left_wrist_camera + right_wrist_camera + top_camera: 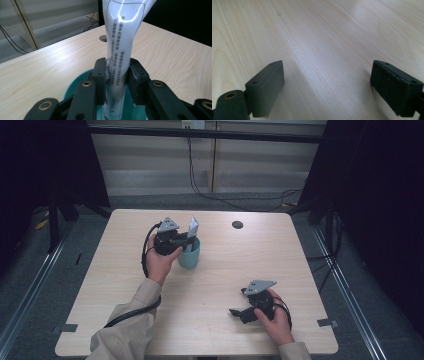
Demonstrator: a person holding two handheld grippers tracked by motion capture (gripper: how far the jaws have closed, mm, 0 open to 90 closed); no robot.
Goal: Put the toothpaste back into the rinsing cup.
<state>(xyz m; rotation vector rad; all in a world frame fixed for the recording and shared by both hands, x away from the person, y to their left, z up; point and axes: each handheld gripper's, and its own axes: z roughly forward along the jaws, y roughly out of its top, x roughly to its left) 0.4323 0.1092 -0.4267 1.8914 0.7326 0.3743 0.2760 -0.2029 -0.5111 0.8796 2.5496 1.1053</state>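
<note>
Pale wood-grain laminate covers the table (200, 285), a squarish top with rounded corners and a round cable hole (237, 224) near its far edge. Grey carpet lies around it, with dark curtains at both sides, a light panelled wall behind, and black cables (235, 200) trailing across the floor at the back.

A teal cup (190, 255) stands on the left half of the table, a little beyond its middle. A white toothpaste tube (192, 227) rises out of it, its flat crimped end uppermost and leaning slightly. In the left gripper view the tube (120, 50) carries columns of small black Chinese print running down its glossy face; the characters are too fine to read with certainty, and no brand name can be made out.

The left gripper (186, 239), held in the person's left hand (160, 260), reaches in from the cup's left side just above the rim. Its two black pads pinch the tube at its lower part, one pad (101, 72) pressed to each flat side, and the tube narrows where they squeeze it. The tube's bottom end hangs inside the cup (75, 87), below the pads.

The right gripper (240, 312) rests low over the near right part of the table in the person's right hand (277, 317), well apart from the cup. Its pads (268, 87) stand spread wide, with bare wood between them.
</note>
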